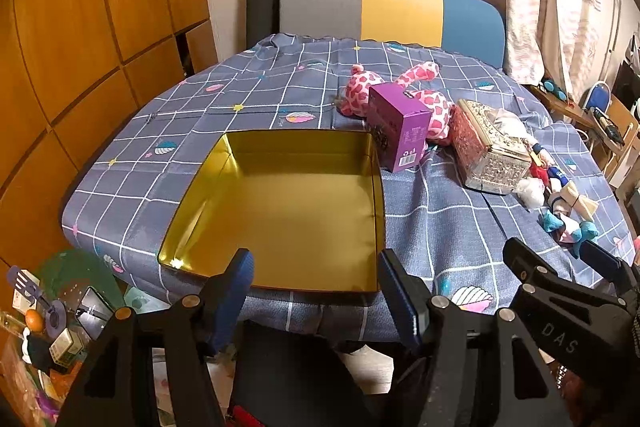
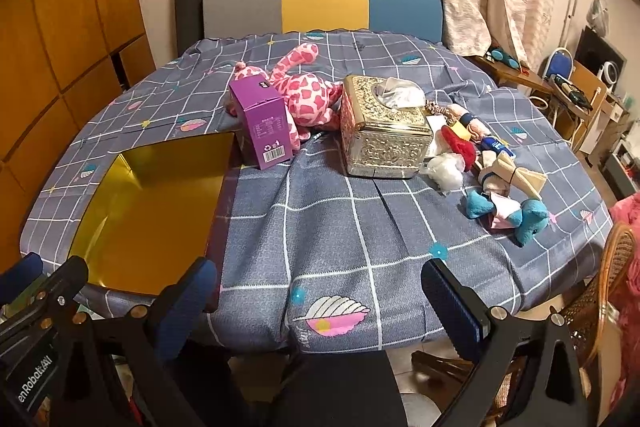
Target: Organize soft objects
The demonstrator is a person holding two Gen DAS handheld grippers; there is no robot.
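Note:
An open gold tin (image 1: 288,211) (image 2: 156,203) lies empty on the table's near left. A pink spotted plush (image 1: 424,95) (image 2: 308,95) lies at the back, behind a purple box (image 1: 400,127) (image 2: 266,123). A blue plush with pink fabric (image 2: 508,213) (image 1: 568,223) and other small soft toys (image 2: 460,143) lie right of a silver tissue box (image 2: 384,131) (image 1: 492,147). My left gripper (image 1: 316,295) is open and empty at the tin's near edge. My right gripper (image 2: 320,307) is open and empty over the table's front edge.
The table wears a blue checked cloth (image 2: 360,235). A grey, yellow and blue chair back (image 1: 384,11) stands behind it. Wooden cabinets (image 1: 80,47) are on the left. A wicker chair (image 2: 600,287) is at the right. Clutter (image 1: 52,327) lies on the floor at left.

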